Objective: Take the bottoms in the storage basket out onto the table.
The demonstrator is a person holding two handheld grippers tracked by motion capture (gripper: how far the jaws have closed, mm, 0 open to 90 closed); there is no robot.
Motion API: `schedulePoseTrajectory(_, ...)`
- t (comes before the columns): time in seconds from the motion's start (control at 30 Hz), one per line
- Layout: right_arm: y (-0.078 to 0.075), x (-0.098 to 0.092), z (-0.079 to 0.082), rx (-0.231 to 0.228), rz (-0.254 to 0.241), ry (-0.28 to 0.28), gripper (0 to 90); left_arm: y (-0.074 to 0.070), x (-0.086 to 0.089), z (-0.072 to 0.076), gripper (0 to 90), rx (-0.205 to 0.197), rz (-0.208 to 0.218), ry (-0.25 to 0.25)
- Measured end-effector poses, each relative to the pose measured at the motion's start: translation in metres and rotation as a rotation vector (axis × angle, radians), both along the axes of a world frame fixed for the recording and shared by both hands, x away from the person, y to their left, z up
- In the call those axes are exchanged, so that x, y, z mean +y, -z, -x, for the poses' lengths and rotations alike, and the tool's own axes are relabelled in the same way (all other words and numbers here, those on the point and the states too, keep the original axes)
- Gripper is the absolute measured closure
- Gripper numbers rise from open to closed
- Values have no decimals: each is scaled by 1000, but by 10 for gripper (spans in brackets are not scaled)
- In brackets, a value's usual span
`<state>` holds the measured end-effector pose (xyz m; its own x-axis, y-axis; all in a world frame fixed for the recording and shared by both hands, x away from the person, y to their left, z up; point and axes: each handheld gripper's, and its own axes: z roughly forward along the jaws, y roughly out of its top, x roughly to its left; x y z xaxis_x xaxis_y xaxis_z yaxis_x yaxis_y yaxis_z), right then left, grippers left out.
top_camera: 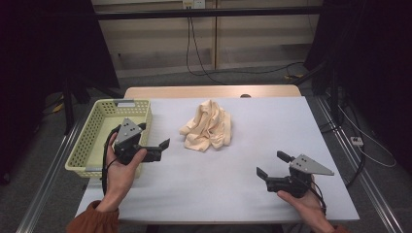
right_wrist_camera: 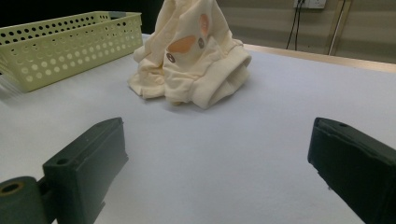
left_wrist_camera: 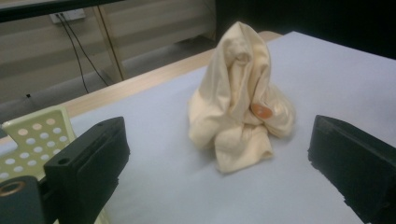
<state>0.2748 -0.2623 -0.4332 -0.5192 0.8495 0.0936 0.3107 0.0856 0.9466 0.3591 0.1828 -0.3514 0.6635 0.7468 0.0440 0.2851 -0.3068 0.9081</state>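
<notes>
In the high view the right gripper (top_camera: 270, 165) sits nearest, held low over the white table (top_camera: 272, 126), its jaws spread wide with nothing between them. The left gripper (top_camera: 155, 142) is held a little farther in, just beside the yellow basket (top_camera: 99, 119), its jaws also parted and empty. Ahead of both pairs of jaws, well apart from either, a crumpled cream garment (top_camera: 208, 125) lies heaped on the table. In the left gripper view the garment (left_wrist_camera: 240, 93) stands ahead and between the two jaws, a basket corner (left_wrist_camera: 32, 135) behind the left one. In the right gripper view it lies ahead, toward the left jaw, the basket (right_wrist_camera: 65, 44) farther left
</notes>
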Motion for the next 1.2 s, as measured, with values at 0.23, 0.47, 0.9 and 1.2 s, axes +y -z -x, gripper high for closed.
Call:
schedulePoseTrajectory(0.23, 0, 0, 0, 2, -3, 2, 44, 15, 0, 16, 55, 10, -8, 5)
schedulePoseTrajectory(0.47, 0, 1, -1, 1, -3, 1, 44, 25, 2, 27, 54, 11, -30, 6)
schedulePoseTrajectory(0.9, 0, 1, -1, 2, 2, -2, 44, 52, 0, 35, 56, 49, -44, 26)
schedulePoseTrajectory(1.2, -1, 1, 0, -5, 2, -7, 44, 70, -2, 44, 59, 53, -30, -3)
